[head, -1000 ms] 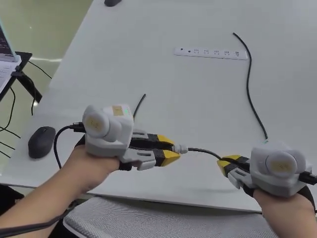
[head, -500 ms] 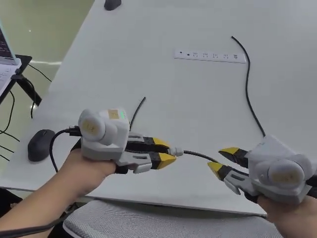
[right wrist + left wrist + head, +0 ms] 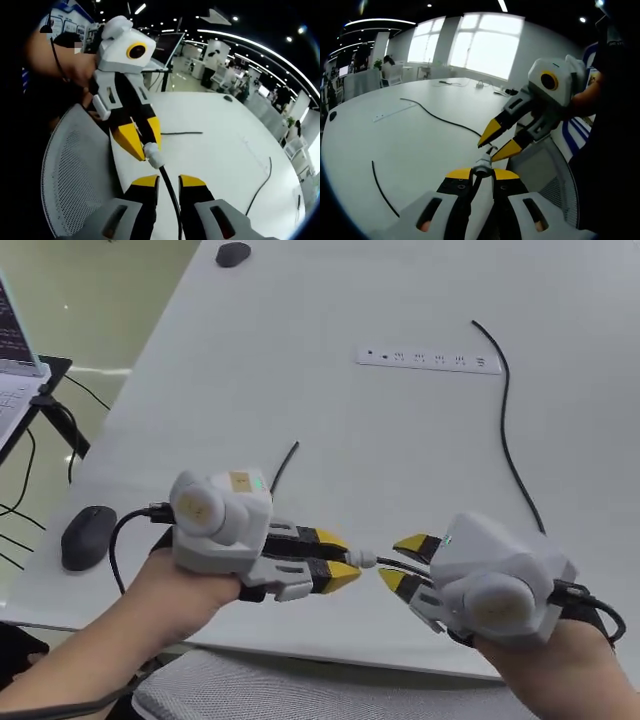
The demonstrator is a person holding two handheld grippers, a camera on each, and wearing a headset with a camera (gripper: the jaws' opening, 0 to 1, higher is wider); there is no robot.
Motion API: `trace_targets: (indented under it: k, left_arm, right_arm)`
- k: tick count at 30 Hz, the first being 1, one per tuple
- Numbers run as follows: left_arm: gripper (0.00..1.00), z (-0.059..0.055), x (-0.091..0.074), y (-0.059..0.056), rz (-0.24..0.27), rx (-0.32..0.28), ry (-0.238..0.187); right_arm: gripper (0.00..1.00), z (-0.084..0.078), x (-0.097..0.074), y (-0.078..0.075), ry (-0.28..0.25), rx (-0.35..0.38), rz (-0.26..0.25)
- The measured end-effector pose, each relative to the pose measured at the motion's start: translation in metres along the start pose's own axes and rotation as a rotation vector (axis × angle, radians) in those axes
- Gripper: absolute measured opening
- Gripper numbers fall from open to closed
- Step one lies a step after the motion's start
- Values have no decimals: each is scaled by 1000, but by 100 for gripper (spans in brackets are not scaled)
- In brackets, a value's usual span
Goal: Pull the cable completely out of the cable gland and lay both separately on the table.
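A small grey cable gland (image 3: 363,560) sits pinched in the yellow tips of my left gripper (image 3: 347,556), held just above the table's front edge. The gland (image 3: 482,165) also shows between those jaws in the left gripper view. A thin black cable (image 3: 388,563) runs out of the gland to the right. My right gripper (image 3: 400,563) stands open close to the gland, one jaw on each side of the cable. In the right gripper view the cable (image 3: 173,200) passes between the spread jaws without being clamped, and the gland (image 3: 152,155) lies just ahead.
A white power strip (image 3: 430,360) lies at the back of the white table (image 3: 300,360). A long black cable (image 3: 505,430) trails down the right side, and a short black piece (image 3: 285,462) lies near the left gripper. Mice (image 3: 88,537) (image 3: 233,253) rest at the left edge.
My right gripper has let go of the cable, opened, and moved left along it until its jaws are near the gland. The left gripper keeps its hold.
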State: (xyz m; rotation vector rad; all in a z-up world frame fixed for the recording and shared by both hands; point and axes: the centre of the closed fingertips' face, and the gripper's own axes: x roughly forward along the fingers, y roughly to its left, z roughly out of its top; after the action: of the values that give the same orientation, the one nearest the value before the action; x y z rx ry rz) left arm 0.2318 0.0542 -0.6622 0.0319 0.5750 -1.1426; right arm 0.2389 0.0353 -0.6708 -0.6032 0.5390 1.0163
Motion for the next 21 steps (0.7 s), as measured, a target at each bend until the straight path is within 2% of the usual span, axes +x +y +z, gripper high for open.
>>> trace_targets:
  k: [8, 11, 17, 21]
  left_arm:
    - [15, -3, 1, -2, -3, 11, 14]
    - [15, -5, 2, -2, -5, 13, 24]
    - [15, -8, 2, -4, -4, 18, 32]
    - [15, -3, 2, -2, 2, 20, 12]
  right_arm:
    - [4, 0, 3, 6, 10, -36, 23]
    - [2, -1, 4, 11, 15, -96, 28]
    - [0, -4, 5, 11, 22, -75, 29]
    - [0, -2, 4, 7, 5, -60, 12]
